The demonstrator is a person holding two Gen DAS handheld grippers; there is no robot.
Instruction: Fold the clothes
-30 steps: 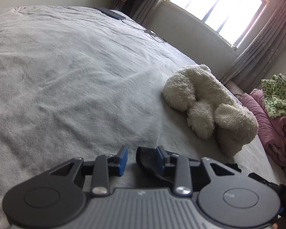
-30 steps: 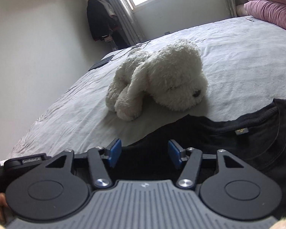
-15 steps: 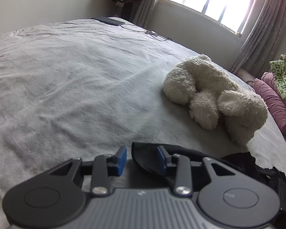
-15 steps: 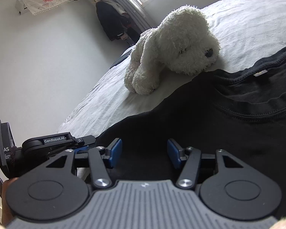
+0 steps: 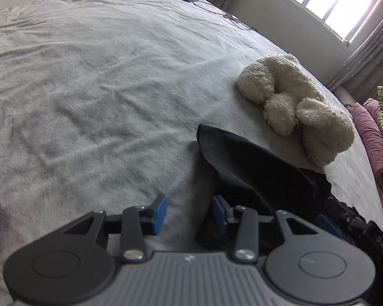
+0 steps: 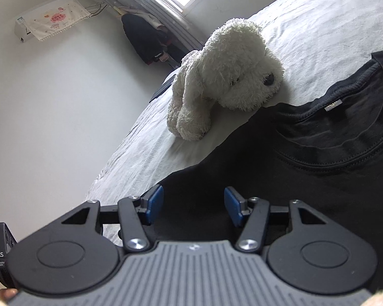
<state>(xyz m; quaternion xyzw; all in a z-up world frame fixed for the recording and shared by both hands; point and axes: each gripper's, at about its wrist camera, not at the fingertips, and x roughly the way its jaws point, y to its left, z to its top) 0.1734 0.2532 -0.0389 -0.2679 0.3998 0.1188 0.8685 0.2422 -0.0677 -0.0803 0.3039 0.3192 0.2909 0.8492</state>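
The black T-shirt (image 6: 306, 158) lies spread on the grey bed (image 5: 102, 81), its collar just beside the white plush dog (image 6: 227, 76). The right gripper (image 6: 193, 205) hovers spread over it. The left gripper (image 5: 189, 213), also parted, possibly touches a sleeve.

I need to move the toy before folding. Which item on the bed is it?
On the grey bedspread, beyond the black T-shirt, lies the plush dog. Alone there, it is fluffy and cream-white, with a dark nose.
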